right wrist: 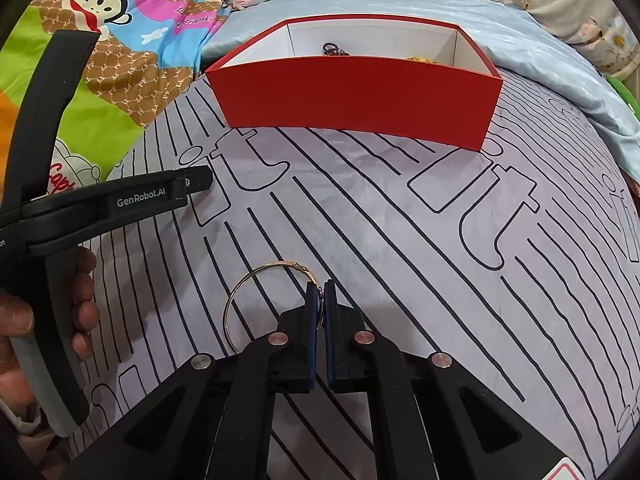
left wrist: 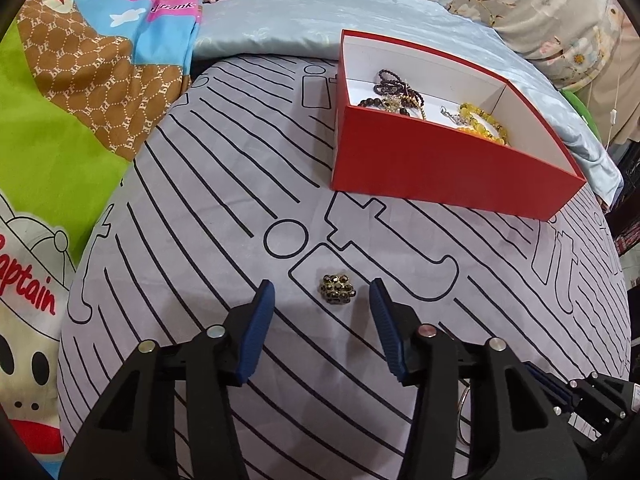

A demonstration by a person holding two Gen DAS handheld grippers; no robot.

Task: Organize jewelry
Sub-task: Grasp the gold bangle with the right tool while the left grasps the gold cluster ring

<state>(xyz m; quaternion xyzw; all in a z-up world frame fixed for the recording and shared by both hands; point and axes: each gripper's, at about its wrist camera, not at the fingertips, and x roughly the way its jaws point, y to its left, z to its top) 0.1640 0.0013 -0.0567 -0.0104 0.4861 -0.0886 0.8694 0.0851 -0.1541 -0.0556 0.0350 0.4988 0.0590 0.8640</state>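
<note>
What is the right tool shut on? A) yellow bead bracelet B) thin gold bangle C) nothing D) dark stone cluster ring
B: in the right wrist view the right tool is shut on the bangle, whose hoop sticks out to the left over the sheet; the cluster piece lies loose between the open left tool fingers, and the yellow beads are in the box.

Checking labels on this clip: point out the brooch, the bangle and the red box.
brooch (left wrist: 338, 289), left wrist view, centre of its beaded cluster.
bangle (right wrist: 256, 276), right wrist view, upper left arc of the ring.
red box (right wrist: 356, 98), right wrist view, near outer wall.
</note>
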